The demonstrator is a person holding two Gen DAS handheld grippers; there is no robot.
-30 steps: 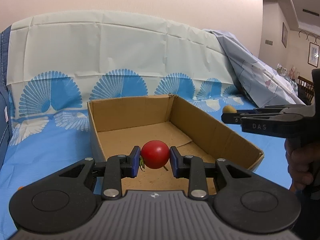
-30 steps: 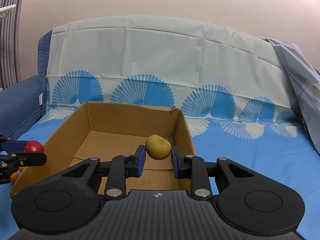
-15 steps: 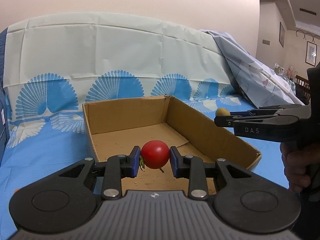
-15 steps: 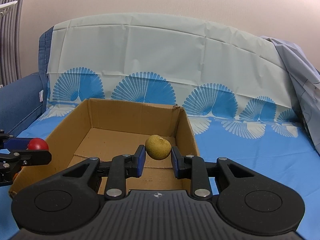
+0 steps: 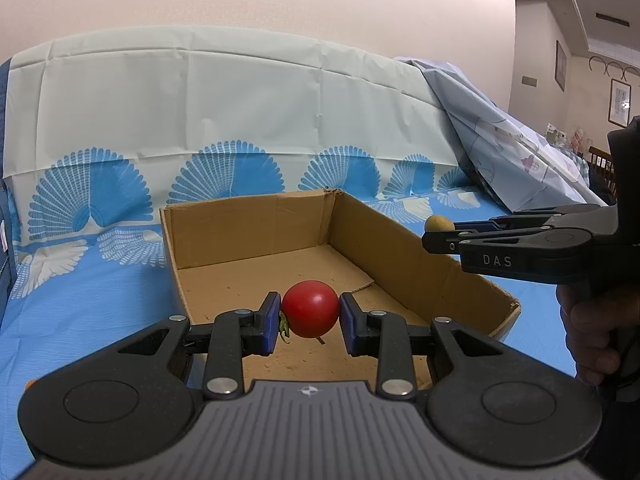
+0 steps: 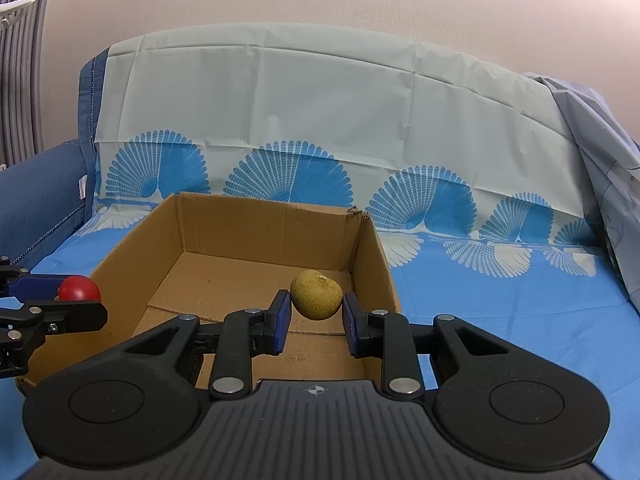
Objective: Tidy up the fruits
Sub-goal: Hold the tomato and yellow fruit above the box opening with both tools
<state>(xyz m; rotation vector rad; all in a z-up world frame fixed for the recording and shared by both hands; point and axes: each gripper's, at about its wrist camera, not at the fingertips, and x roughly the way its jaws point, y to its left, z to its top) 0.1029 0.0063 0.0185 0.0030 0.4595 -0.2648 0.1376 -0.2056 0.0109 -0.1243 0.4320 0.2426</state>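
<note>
My left gripper is shut on a red tomato and holds it over the near end of an open cardboard box. My right gripper is shut on a brownish-green kiwi and holds it over the box's right side. In the left wrist view the right gripper reaches in from the right over the box wall, kiwi at its tip. In the right wrist view the left gripper with the tomato shows at the left edge.
The box stands on a blue cloth with fan patterns that covers a sofa seat and back. A blue sofa arm is at the left. A pale draped sheet rises at the right. Something small and orange lies at the left edge.
Both grippers have moved forward over the box, fruit still held. The right gripper's tip has shifted left toward the box wall in the left wrist view.
</note>
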